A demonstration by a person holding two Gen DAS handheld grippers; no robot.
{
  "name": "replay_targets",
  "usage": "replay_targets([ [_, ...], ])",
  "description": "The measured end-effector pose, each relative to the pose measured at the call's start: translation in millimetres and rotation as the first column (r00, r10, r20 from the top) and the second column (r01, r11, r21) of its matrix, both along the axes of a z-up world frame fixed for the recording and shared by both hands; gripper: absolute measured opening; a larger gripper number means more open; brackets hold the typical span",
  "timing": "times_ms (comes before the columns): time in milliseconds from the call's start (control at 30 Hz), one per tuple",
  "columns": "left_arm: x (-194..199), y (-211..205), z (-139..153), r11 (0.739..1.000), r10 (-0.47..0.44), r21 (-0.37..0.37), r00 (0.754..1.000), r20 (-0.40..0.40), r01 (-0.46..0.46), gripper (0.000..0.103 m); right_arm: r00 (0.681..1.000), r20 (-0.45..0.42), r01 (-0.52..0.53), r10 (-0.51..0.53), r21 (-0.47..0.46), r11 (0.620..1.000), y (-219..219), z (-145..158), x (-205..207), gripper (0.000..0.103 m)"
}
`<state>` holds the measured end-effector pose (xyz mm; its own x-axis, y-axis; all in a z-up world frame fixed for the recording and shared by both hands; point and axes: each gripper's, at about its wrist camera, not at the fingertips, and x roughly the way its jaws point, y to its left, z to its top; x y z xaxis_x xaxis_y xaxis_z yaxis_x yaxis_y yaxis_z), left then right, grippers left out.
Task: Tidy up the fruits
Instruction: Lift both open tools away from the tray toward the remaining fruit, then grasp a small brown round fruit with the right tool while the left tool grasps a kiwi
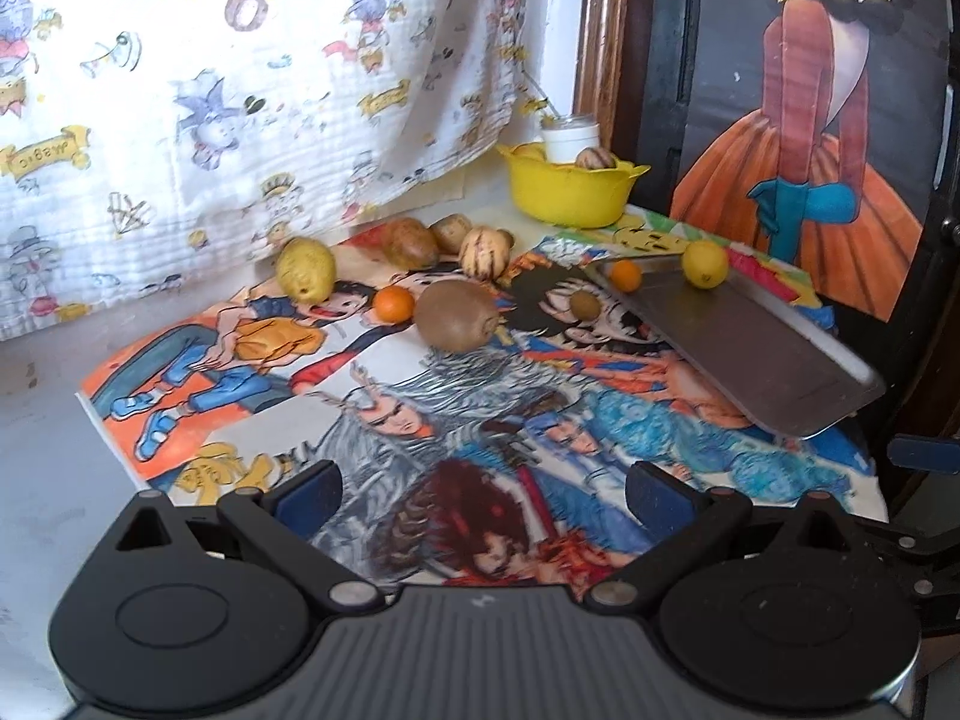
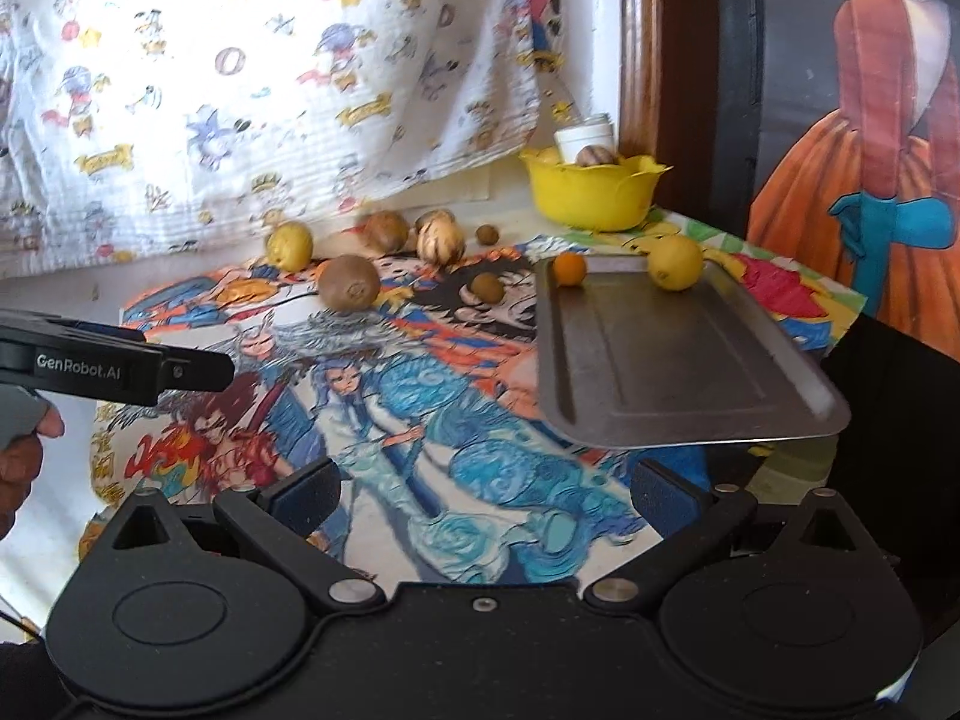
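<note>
Loose fruit lies on the colourful cartoon mat: a large kiwi (image 1: 459,315), a small kiwi (image 1: 584,305), a small orange (image 1: 394,304), a yellow fruit (image 1: 305,270), a striped pale fruit (image 1: 485,252) and two brown ones (image 1: 411,243). A metal tray (image 1: 738,348) on the right holds a lemon (image 1: 705,264) and a small orange (image 1: 626,275). My left gripper (image 1: 486,498) is open and empty, well short of the fruit. My right gripper (image 2: 486,495) is open too, near the tray (image 2: 672,360), holding nothing.
A yellow bowl (image 1: 570,192) at the back holds a white jar (image 1: 570,138) and more fruit. A printed cloth (image 1: 240,90) hangs behind the fruit. A dark painted panel (image 1: 810,120) stands at the right. The tray's near corner overhangs the mat's edge.
</note>
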<state>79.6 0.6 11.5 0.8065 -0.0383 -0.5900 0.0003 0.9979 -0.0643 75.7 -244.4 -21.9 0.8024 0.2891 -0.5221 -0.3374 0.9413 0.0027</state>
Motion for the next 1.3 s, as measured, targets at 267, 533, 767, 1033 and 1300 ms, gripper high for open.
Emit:
replay_targets([
  [267,4,15,-2,0.999,0.017,0.042,1.000,-0.022,-0.016,0.103,0.998,-0.020,-0.062,0.062,-0.005,0.998,17,-1,4,0.102],
  [533,14,25,-5,0.996,0.018,0.088,0.999,-0.044,-0.014,0.103,0.990,-0.047,-0.131,0.131,-0.006,0.991,33,0,13,0.102],
  [767,26,30,-3,0.993,0.012,0.115,0.999,-0.048,-0.007,0.103,0.981,-0.042,-0.191,0.190,-0.036,0.981,46,6,23,0.103],
  [1033,38,31,-1,0.990,-0.002,0.142,0.999,-0.047,0.009,0.103,0.965,-0.020,-0.264,0.263,-0.081,0.961,55,16,36,0.102],
  [1300,52,32,-3,0.987,-0.004,0.159,0.998,-0.058,0.013,0.103,0.956,-0.006,-0.292,0.294,-0.124,0.948,55,21,52,0.102],
])
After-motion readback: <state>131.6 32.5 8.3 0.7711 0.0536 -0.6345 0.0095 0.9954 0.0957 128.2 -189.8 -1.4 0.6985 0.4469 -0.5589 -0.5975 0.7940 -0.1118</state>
